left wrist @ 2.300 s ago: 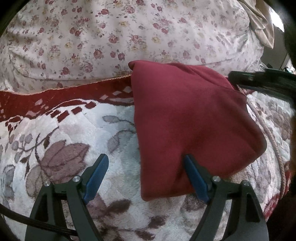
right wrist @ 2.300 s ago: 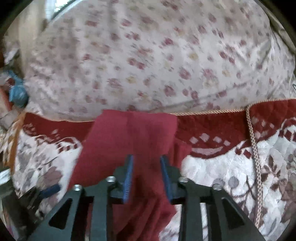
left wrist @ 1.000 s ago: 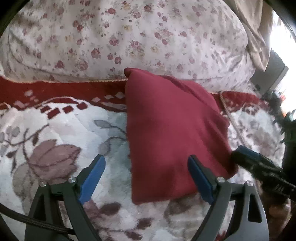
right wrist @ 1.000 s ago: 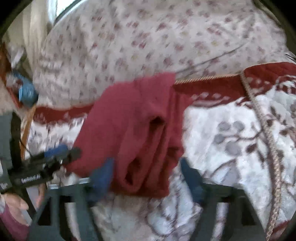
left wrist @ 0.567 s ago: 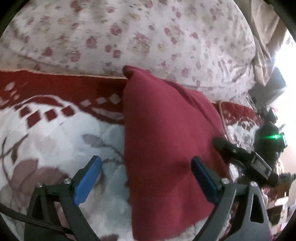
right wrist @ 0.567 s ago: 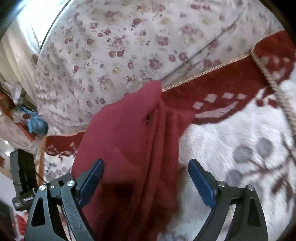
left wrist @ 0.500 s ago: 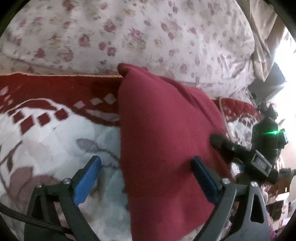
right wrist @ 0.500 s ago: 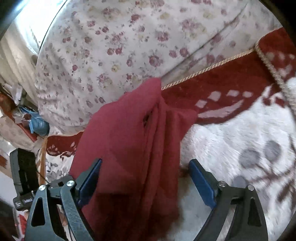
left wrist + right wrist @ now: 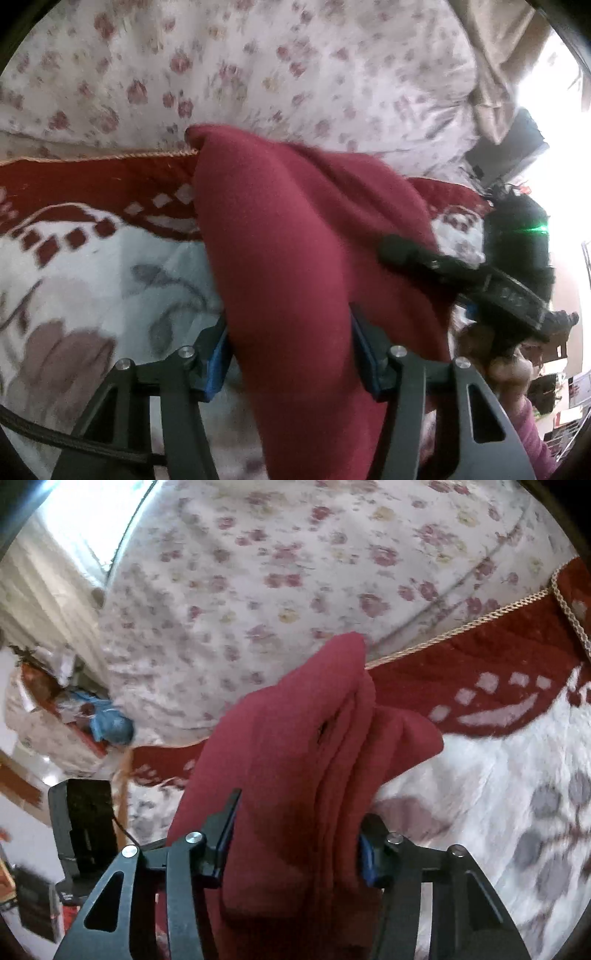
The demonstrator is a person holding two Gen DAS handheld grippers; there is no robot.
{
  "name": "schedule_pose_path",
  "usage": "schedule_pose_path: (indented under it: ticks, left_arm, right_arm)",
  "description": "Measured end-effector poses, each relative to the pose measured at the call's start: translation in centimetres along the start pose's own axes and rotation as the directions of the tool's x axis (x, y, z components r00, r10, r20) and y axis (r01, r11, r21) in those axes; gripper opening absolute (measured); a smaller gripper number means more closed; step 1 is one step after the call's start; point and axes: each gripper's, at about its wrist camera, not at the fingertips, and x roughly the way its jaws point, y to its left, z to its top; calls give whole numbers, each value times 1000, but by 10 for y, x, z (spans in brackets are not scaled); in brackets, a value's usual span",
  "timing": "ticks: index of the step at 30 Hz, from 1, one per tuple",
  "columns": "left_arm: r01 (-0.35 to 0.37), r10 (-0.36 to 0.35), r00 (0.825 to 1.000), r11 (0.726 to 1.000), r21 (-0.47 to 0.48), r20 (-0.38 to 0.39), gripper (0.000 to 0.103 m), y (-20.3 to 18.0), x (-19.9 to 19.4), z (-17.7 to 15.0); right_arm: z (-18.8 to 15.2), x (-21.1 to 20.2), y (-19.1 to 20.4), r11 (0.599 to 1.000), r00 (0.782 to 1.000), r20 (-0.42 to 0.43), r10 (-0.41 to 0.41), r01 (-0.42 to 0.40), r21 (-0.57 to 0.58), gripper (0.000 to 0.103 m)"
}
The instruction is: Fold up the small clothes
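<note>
A folded dark red garment (image 9: 295, 221) lies on the quilt with its far corner against the floral pillow. Its near end bunches up between the blue pads of my left gripper (image 9: 291, 354), whose jaws are closing and press on the cloth from both sides. In the right wrist view the same red garment (image 9: 295, 738) shows its stacked folded layers, and my right gripper (image 9: 295, 845) is closing on that end, its pads sunk into the fabric. The right gripper's black finger (image 9: 413, 254) lies along the garment's right edge.
A large floral pillow (image 9: 258, 66) rises right behind the garment. The quilt (image 9: 92, 258) is white with leaf patterns, a red border (image 9: 480, 679) and gold cord trim. A hand (image 9: 506, 365) holds the right gripper. Clutter and a blue cloth (image 9: 110, 727) lie beyond the bed's left edge.
Both grippers stood wide open around the garment's ends; their jaws have now narrowed onto the cloth, which bulges up between the pads. Both views have moved closer to the garment.
</note>
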Motion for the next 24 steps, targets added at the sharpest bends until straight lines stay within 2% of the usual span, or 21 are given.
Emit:
schedule_pose_path:
  ticks: [3, 5, 8, 9, 11, 12, 13, 15, 18, 22, 24]
  left_arm:
    - [-22, 22, 999, 1000, 13, 23, 56, -7, -42, -25]
    - [-24, 24, 999, 1000, -16, 29, 57, -2, -65, -49]
    - [-69, 69, 998, 997, -37, 10, 58, 3, -75, -86]
    - [-90, 91, 996, 995, -39, 2, 59, 4, -72, -95]
    - [-161, 159, 987, 986, -41, -34, 66, 10, -59, -116]
    - [-199, 198, 980, 979, -42, -36, 73, 14, -54, -125]
    - [-213, 212, 977, 976, -42, -22, 82, 15, -54, -128]
    - [-273, 274, 961, 961, -35, 36, 89, 12, -63, -134]
    - [-360, 359, 927, 933, -15, 110, 89, 3, -77, -135]
    - [-447, 442, 883, 894, -3, 155, 89, -3, -86, -140]
    - [-474, 468, 867, 881, -6, 170, 89, -5, -88, -142]
  right_arm:
    - [-18, -15, 25, 998, 997, -39, 62, -63, -24, 57]
    - [-34, -21, 36, 994, 992, -67, 110, -112, -16, 57]
    - [-67, -24, 44, 990, 985, -108, 134, -136, -20, 61]
    - [-78, -22, 44, 993, 986, -121, 112, -116, -29, 64]
    - [-100, -13, 40, 998, 987, -158, 10, -19, -60, 65]
    - [-108, -11, 38, 995, 985, -164, -60, 46, -88, 71]
    - [-113, -16, 38, 991, 985, -145, -95, 79, -112, 79]
    - [-117, -32, 46, 982, 986, -88, -139, 126, -141, 81]
    - [-120, -61, 67, 963, 984, 9, -176, 174, -204, 81]
    - [-131, -82, 102, 950, 994, 56, -94, 106, -293, 81]
    - [-138, -79, 119, 934, 997, 41, -58, 69, -349, 80]
